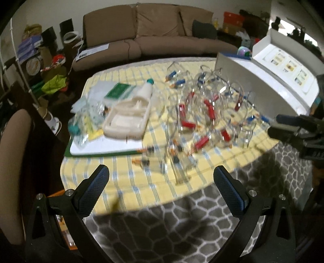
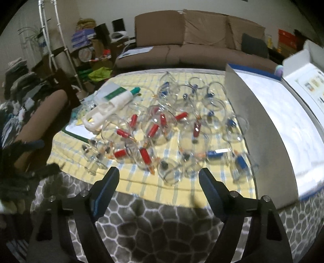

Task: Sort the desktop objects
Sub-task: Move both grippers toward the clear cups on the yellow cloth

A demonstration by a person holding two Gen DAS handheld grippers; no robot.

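Cupping cups (image 2: 160, 129) lie jumbled on the checked cloth (image 1: 129, 182) — your left gripper (image 1: 161, 182) and right gripper (image 2: 159, 182) hang released, empty, short of the pile.

A brown three-cushion sofa (image 2: 200, 38) stands against the pale back wall (image 1: 60, 10), a dark cushion (image 2: 254, 45) at one end. Cluttered shelves (image 1: 30, 50) fill the left corner beside white poles (image 2: 50, 30). Nearer, a grey honeycomb-patterned blanket (image 2: 151, 222) lies under dim indoor light.
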